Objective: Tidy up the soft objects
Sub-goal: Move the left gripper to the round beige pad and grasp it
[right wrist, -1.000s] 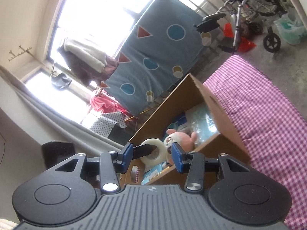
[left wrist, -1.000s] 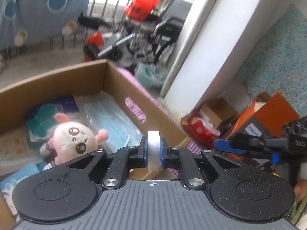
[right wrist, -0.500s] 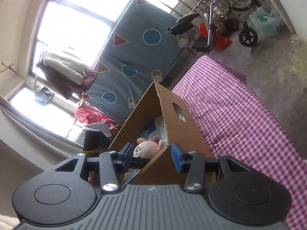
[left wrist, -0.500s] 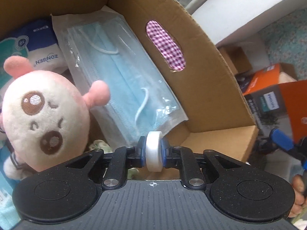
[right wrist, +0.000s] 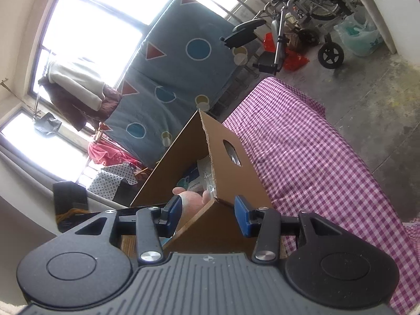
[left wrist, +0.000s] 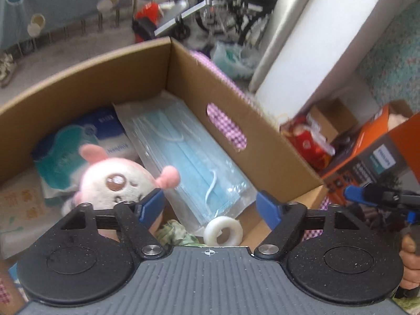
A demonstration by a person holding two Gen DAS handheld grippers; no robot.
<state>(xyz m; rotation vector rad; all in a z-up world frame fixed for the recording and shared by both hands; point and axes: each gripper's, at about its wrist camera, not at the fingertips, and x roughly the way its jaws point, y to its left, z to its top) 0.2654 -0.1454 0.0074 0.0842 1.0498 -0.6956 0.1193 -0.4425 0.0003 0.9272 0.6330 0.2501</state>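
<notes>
In the left wrist view my left gripper (left wrist: 210, 207) hangs over the cardboard box (left wrist: 252, 136), its jaws opening, with nothing pressed between the blue pads. A white tape roll (left wrist: 223, 230) lies loose in the box's near corner just below them. Beside it sit a pink and white plush toy (left wrist: 113, 181), a pack of blue face masks (left wrist: 191, 162), a tissue pack (left wrist: 78, 141) and a crumpled green cloth (left wrist: 176, 235). My right gripper (right wrist: 208, 211) stands part open and holds nothing, level with the box's near corner (right wrist: 218, 225); the plush toy (right wrist: 191, 200) peeks over the rim.
The box stands on a purple checked cloth (right wrist: 315, 157). An orange carton (left wrist: 372, 157) and a red packet (left wrist: 312, 141) lie on the floor to the right. A wheelchair (right wrist: 309, 21) and a blue patterned mattress (right wrist: 170, 73) stand at the back. A hand (left wrist: 409, 262) shows at the edge.
My left gripper dipped into the box with the tape roll, then let it go and drew back; the roll now lies in the box. The right gripper sank a little toward the box corner.
</notes>
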